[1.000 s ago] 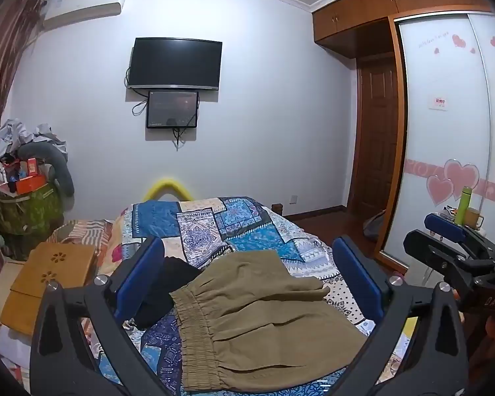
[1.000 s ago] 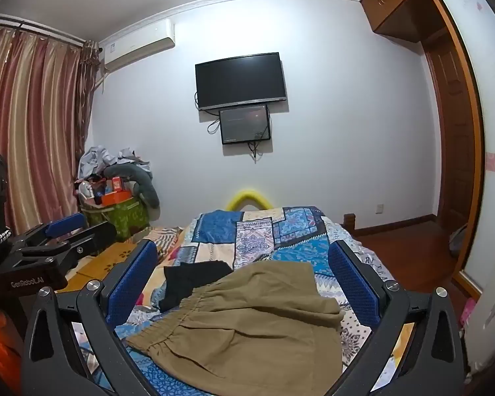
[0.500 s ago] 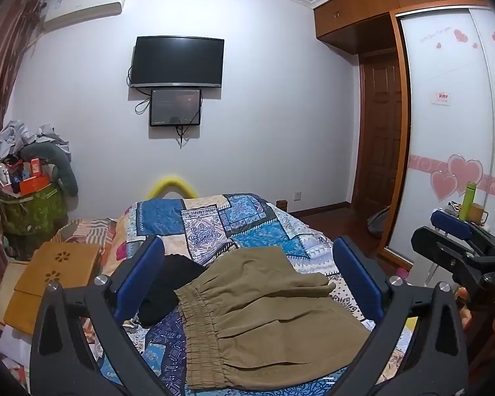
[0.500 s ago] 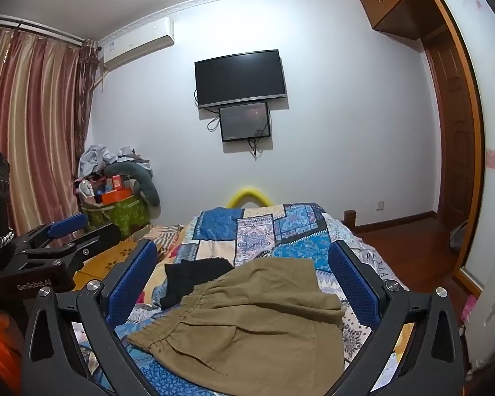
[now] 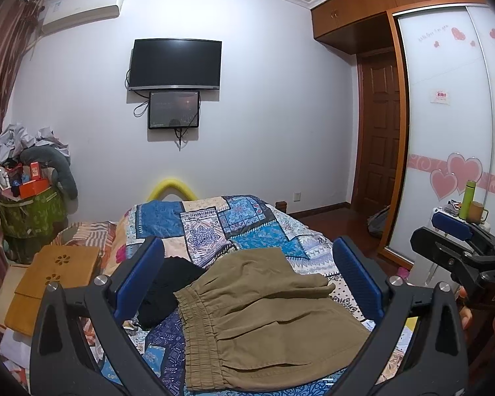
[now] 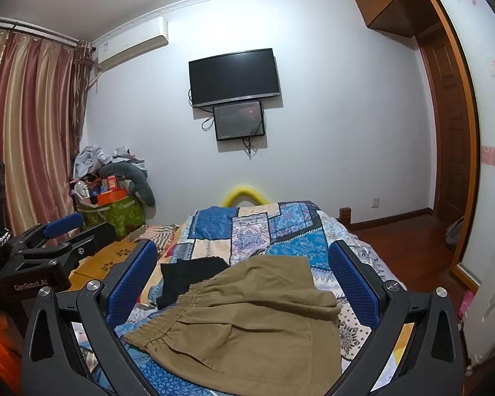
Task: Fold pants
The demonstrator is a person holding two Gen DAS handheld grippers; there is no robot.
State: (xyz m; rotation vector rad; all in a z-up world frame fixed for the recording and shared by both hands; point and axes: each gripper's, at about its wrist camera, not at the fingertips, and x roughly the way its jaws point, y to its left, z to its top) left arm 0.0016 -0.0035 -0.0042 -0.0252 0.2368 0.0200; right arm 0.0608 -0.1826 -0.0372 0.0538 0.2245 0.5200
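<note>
Khaki pants (image 5: pixel 260 316) with an elastic waistband lie folded on the patterned bed quilt (image 5: pixel 214 221); they also show in the right wrist view (image 6: pixel 247 323). My left gripper (image 5: pixel 247 274) is open and empty, held above the pants. My right gripper (image 6: pixel 242 275) is open and empty, also above them. The right gripper shows at the right edge of the left wrist view (image 5: pixel 458 247). The left gripper shows at the left edge of the right wrist view (image 6: pixel 49 241).
A black garment (image 5: pixel 168 283) lies on the quilt left of the pants. A wooden lap desk (image 5: pixel 52 283) sits at the bed's left. A cluttered green basket (image 5: pixel 26 211) stands by the curtain. A wardrobe (image 5: pixel 445 132) and a door (image 5: pixel 376 132) stand at the right.
Both views have tilted up slightly, so the pants sit lower in frame. Both grippers stay open and empty; the pants have not moved.
</note>
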